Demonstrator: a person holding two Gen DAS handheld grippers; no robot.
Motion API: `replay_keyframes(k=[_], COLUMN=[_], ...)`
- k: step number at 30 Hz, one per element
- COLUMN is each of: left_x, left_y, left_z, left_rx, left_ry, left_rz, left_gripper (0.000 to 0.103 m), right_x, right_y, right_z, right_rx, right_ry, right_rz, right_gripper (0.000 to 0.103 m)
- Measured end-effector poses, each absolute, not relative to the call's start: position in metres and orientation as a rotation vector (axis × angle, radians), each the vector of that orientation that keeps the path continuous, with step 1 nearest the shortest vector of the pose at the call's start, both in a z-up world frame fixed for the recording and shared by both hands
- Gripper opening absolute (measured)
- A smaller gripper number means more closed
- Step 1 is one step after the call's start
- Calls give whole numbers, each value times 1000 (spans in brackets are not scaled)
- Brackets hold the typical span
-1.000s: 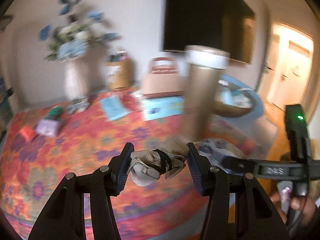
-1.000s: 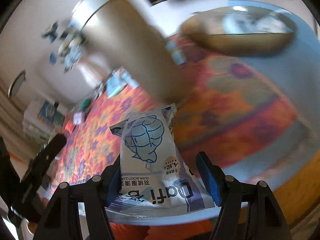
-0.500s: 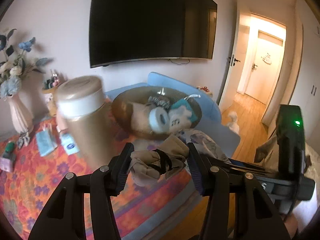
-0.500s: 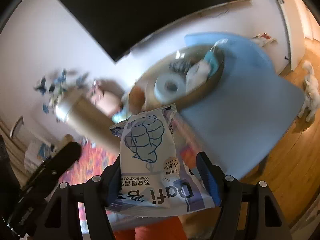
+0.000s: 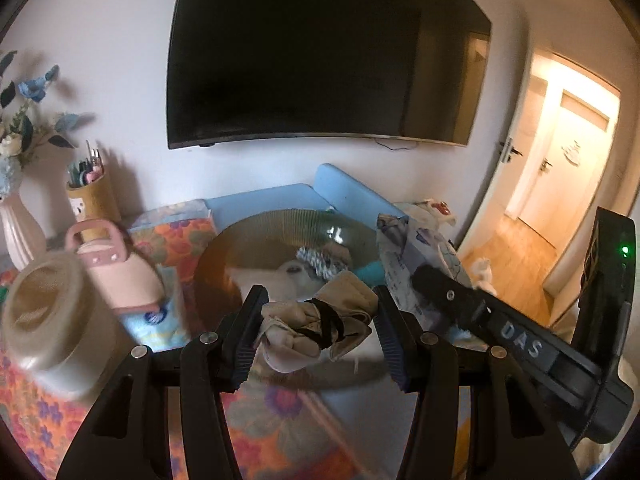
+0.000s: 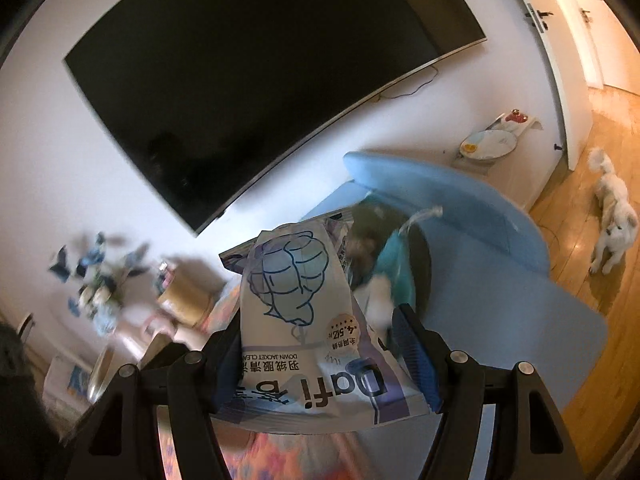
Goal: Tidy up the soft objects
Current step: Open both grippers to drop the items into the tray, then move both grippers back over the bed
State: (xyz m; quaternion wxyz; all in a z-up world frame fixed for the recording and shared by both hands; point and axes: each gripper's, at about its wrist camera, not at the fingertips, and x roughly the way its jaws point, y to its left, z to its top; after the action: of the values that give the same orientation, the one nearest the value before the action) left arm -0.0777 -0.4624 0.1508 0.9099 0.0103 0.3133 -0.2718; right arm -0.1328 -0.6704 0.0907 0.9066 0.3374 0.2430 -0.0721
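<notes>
A lived-in room of a private home: a large dark television (image 5: 320, 56) hangs on a pale wall above a surface spread with an orange floral cloth (image 5: 36, 420). A vase of blue and white flowers (image 5: 16, 184) stands at one end beside a cup of pens (image 5: 90, 192). An open door (image 5: 516, 160) leads to a sunlit hallway with wood flooring, where a small white dog (image 6: 612, 216) stands.
</notes>
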Motion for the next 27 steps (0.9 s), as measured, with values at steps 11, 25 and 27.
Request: replay_keyframes(k=[11, 25, 27], left_x=[-33, -132, -146], left_y=[-497, -465, -454], left_z=[122, 140, 150], left_rx=[95, 100, 110], left_ry=[682, 538, 520], left_rz=[-478, -720, -714], left_gripper=[84, 84, 84], right_x=[-49, -125, -145], right_y=[-714, -705, -698], right_z=[81, 105, 114], right_rx=[756, 692, 667], right_ry=[621, 535, 490], right_rz=[-100, -139, -163], right_gripper=[73, 74, 74])
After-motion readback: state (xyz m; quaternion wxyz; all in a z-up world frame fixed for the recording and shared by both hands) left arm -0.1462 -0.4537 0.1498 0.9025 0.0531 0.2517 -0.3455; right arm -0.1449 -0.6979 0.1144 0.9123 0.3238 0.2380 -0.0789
